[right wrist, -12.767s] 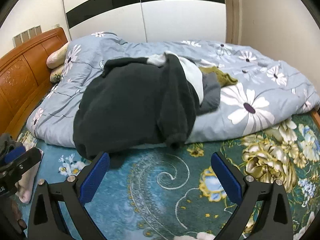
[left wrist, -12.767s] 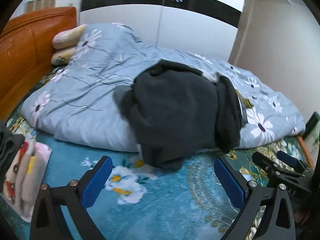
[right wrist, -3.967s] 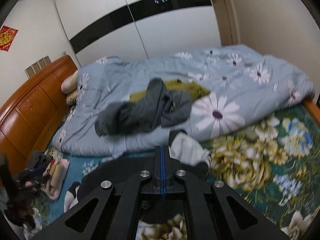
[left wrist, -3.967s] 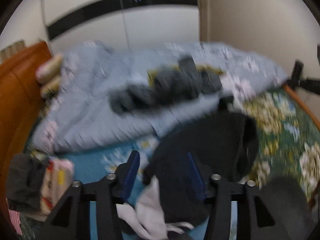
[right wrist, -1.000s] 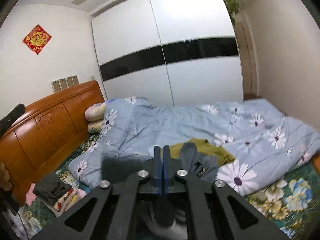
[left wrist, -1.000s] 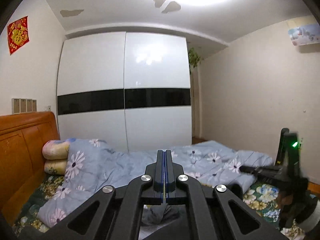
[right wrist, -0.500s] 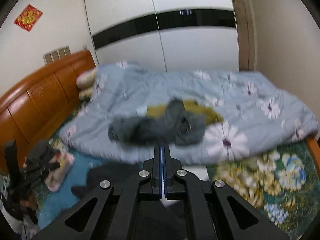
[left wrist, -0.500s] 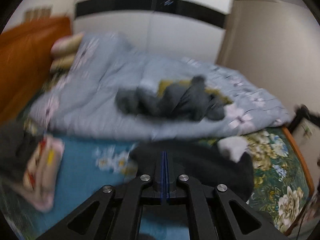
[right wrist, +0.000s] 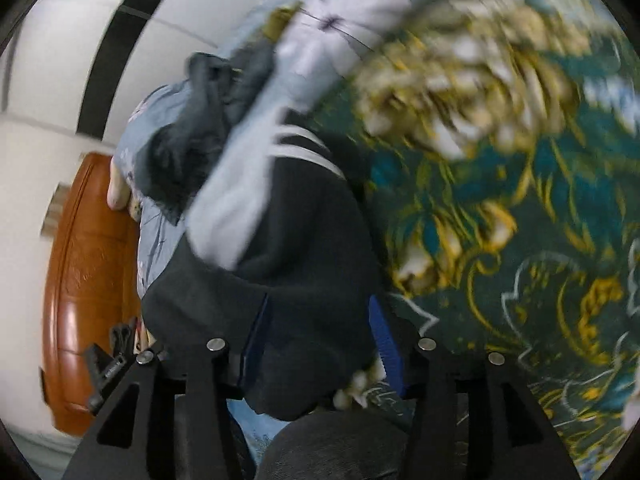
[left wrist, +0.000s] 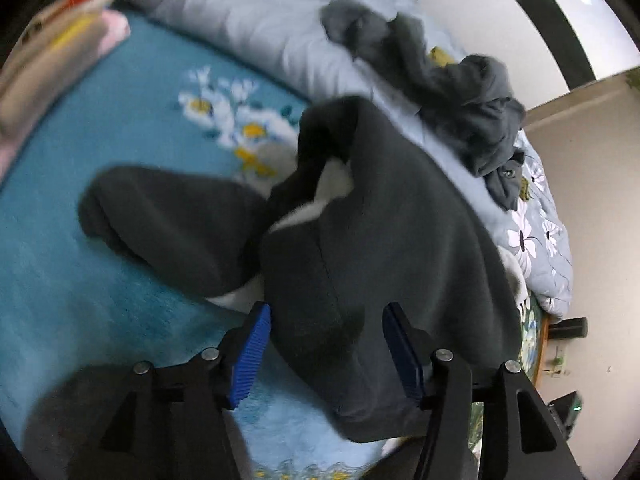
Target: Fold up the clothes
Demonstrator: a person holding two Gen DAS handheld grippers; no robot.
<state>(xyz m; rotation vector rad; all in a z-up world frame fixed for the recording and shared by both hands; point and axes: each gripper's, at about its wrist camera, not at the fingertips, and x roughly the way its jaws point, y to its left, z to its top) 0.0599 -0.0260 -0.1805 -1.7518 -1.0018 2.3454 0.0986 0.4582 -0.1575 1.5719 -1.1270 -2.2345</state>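
A dark grey sweatshirt with white lining lies spread on the teal flowered bedsheet, one sleeve flung out to the left. My left gripper hovers low over its near hem. Its jaws are opening, with the cloth lying loose between the blue pads. In the blurred right wrist view the same sweatshirt fills the middle. My right gripper is also opening, with cloth between its jaws. Fabric hides most of its left pad.
A blue-grey flowered quilt lies behind the sweatshirt with a crumpled grey garment on it. A folded stack of clothes sits at the top left. An orange wooden headboard and a white wardrobe border the bed.
Both grippers have dropped from high above down to the bed and rolled. Their jaws, shut before, now stand apart, and the sweatshirt has come down onto the sheet.
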